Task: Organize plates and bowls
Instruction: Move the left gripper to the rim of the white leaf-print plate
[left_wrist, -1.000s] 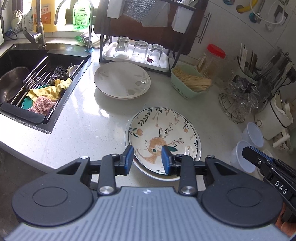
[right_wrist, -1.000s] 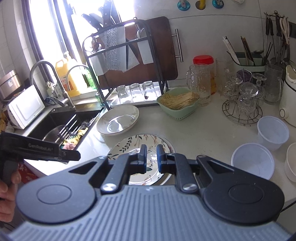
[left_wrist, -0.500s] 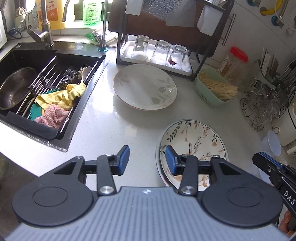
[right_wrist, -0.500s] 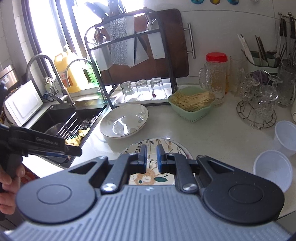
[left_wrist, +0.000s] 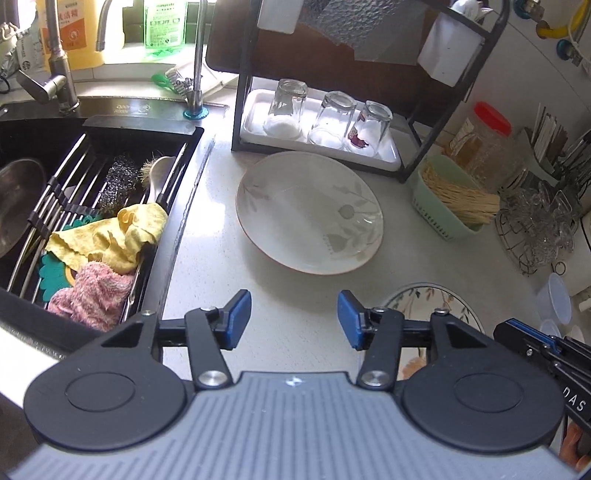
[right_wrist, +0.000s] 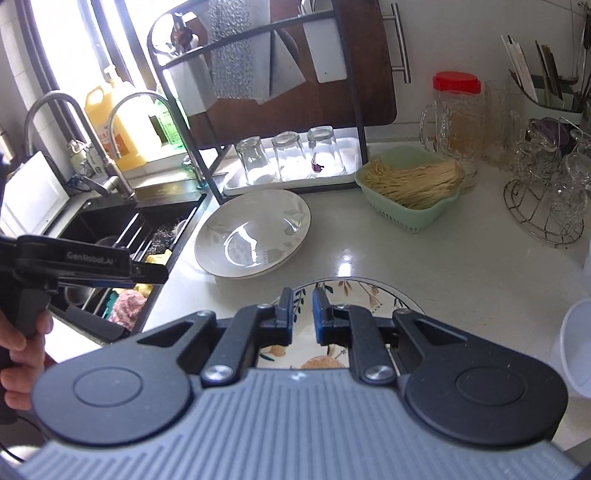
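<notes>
A wide cream plate with faint leaf prints (left_wrist: 309, 212) lies on the white counter in front of the dish rack; it also shows in the right wrist view (right_wrist: 253, 232). A floral plate stack (left_wrist: 430, 301) lies nearer, at the right; in the right wrist view it (right_wrist: 364, 291) lies just behind the fingers. My left gripper (left_wrist: 294, 319) is open and empty, above bare counter short of the cream plate. My right gripper (right_wrist: 303, 312) has its jaws nearly closed with a narrow gap, over the floral plate's near part, holding nothing.
A black sink (left_wrist: 92, 206) with a rack, cloths and scrubbers is at left. A black dish rack with three upturned glasses (left_wrist: 327, 118) stands behind the cream plate. A green basket of sticks (left_wrist: 452, 197), a glass stand (right_wrist: 546, 192) and plastic cups (left_wrist: 554, 302) are at right.
My left gripper has moved left off the floral plate toward the cream plate and opened wider. My right gripper has moved forward over the floral plate, jaws unchanged.
</notes>
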